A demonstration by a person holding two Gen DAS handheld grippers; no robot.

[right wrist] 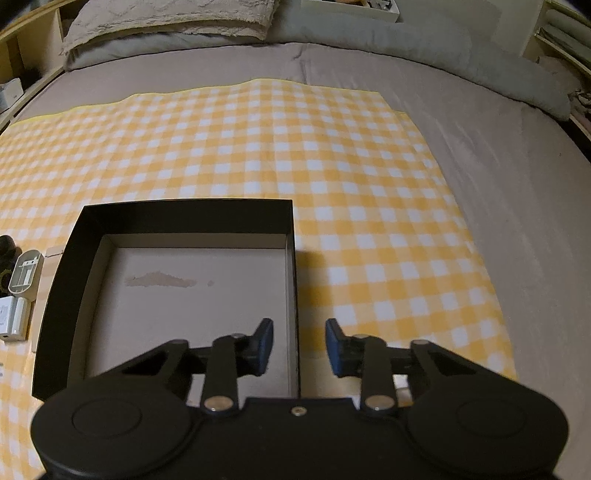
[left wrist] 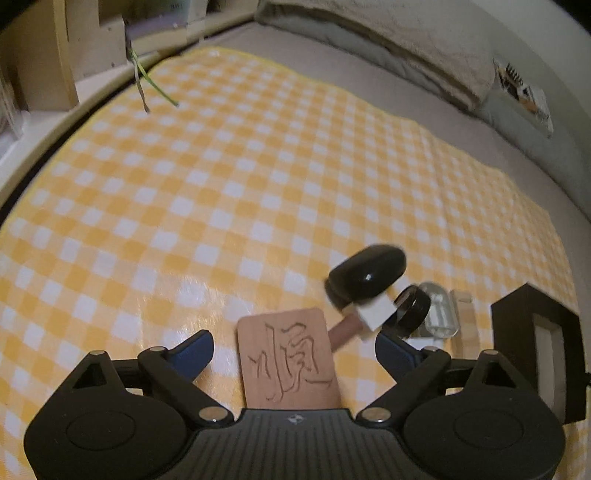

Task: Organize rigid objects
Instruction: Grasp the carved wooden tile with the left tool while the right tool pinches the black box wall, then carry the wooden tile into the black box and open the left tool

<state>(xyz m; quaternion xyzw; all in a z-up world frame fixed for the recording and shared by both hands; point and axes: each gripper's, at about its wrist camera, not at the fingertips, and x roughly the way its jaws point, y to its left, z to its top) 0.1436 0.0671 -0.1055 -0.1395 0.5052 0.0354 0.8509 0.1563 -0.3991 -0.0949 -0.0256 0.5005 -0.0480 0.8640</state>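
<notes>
In the left wrist view my left gripper (left wrist: 293, 345) is open above a wooden tile (left wrist: 286, 356) carved with a character, lying on the yellow checked cloth (left wrist: 221, 184). To its right lie a black oval case (left wrist: 365, 275), a white cube (left wrist: 376, 314), a black ring (left wrist: 412, 306) and a clear plastic piece (left wrist: 441, 310). The black box (left wrist: 539, 350) stands at the right edge. In the right wrist view my right gripper (right wrist: 299, 345) is open, its fingers astride the right wall of the empty black box (right wrist: 184, 218).
Left of the box in the right wrist view lie a grey plastic piece (right wrist: 26, 273) and a white adapter (right wrist: 13, 319). A pillow (right wrist: 173, 14) and grey bedding (right wrist: 424, 48) lie beyond the cloth. Shelves (left wrist: 55, 55) stand at the far left.
</notes>
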